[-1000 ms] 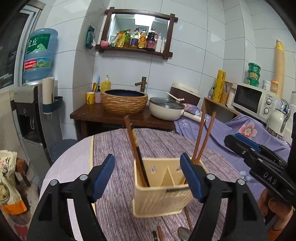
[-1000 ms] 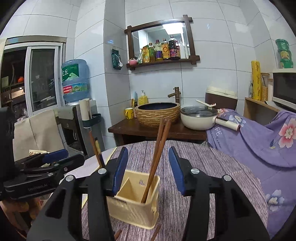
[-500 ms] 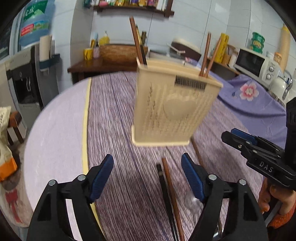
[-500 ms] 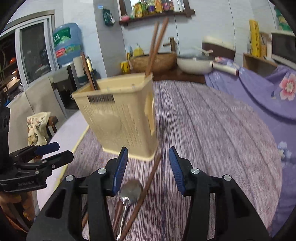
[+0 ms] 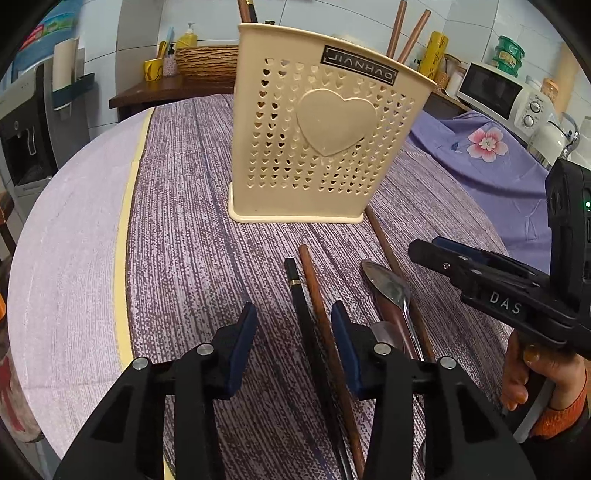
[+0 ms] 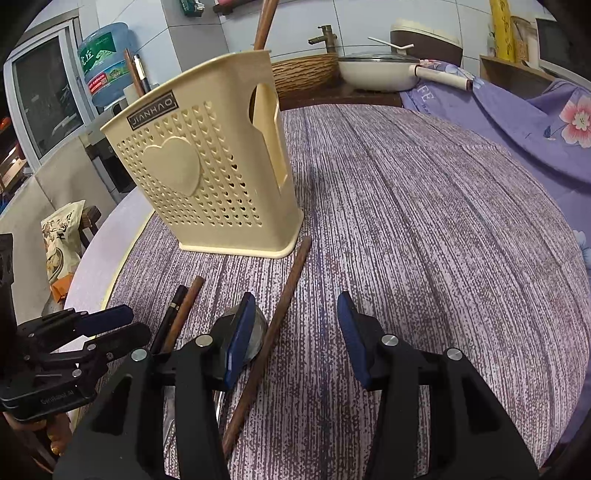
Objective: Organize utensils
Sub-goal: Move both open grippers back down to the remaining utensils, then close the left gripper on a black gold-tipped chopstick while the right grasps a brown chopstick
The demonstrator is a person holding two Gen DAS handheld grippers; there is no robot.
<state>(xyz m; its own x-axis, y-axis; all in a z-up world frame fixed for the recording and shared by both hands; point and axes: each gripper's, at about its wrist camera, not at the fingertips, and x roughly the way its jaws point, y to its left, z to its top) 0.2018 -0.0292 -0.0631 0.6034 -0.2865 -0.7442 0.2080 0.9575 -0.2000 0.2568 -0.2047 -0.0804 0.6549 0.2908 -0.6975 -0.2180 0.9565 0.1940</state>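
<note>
On the round tabletop [image 5: 207,236], covered with a purple woven cloth, a cream perforated utensil holder [image 5: 317,147] stands upright, with a raised heart on its front and a label near its rim. Two brown chopsticks [image 5: 406,35] rise from its right end in the left wrist view, and further sticks from its other end.

In front of the holder, loose utensils lie flat on the cloth. A long brown chopstick [image 6: 273,332] runs from the holder's base corner toward the right tongs [image 6: 291,332]. A black chopstick [image 5: 301,306] and a brown chopstick [image 5: 319,314] lie side by side. Just right of them rests a metal spoon [image 5: 388,284], bowl toward the holder.

The left tongs [image 5: 293,343] are low over the cloth and closing, with the black and brown pair between the blue pads; whether the pads touch the sticks yet cannot be told. The right tongs stand partly open, the long chopstick passing between their pads, apart from both. A hand [image 5: 532,373] in an orange cuff holds the right tongs.
</note>
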